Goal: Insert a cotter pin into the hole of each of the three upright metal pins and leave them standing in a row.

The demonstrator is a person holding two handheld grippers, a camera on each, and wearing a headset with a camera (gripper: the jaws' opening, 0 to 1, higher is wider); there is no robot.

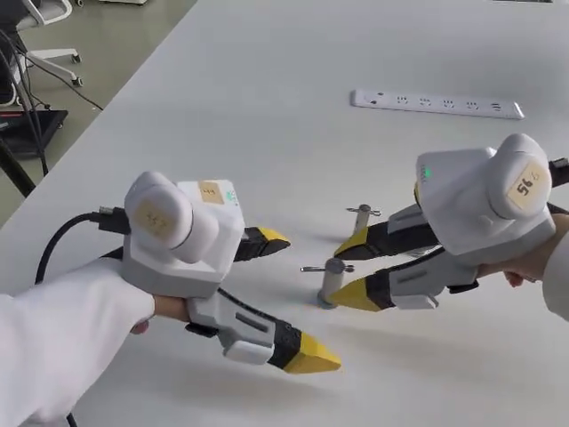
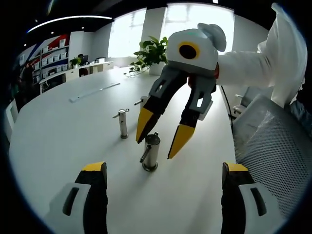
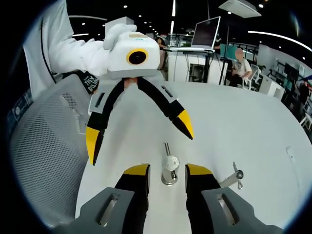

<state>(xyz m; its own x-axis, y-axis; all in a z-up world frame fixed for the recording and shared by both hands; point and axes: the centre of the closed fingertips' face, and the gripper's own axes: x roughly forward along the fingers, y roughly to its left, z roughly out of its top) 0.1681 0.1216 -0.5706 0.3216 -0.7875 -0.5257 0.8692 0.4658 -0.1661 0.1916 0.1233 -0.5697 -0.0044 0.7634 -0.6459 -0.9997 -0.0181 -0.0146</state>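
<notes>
Upright: near metal pin (image 1: 333,283), cotter pin (image 1: 318,268) crosswise through top; far metal pin (image 1: 362,220), likewise pinned.

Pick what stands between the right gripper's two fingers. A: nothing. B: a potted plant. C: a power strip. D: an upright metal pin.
D: in the right gripper view, the upright metal pin stands in the gap between the yellow-tipped fingers of the open right gripper.

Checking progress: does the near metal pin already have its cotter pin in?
In. A cotter pin crosses the top of the upright near metal pin, its ends sticking out on both sides in the head view.
</notes>
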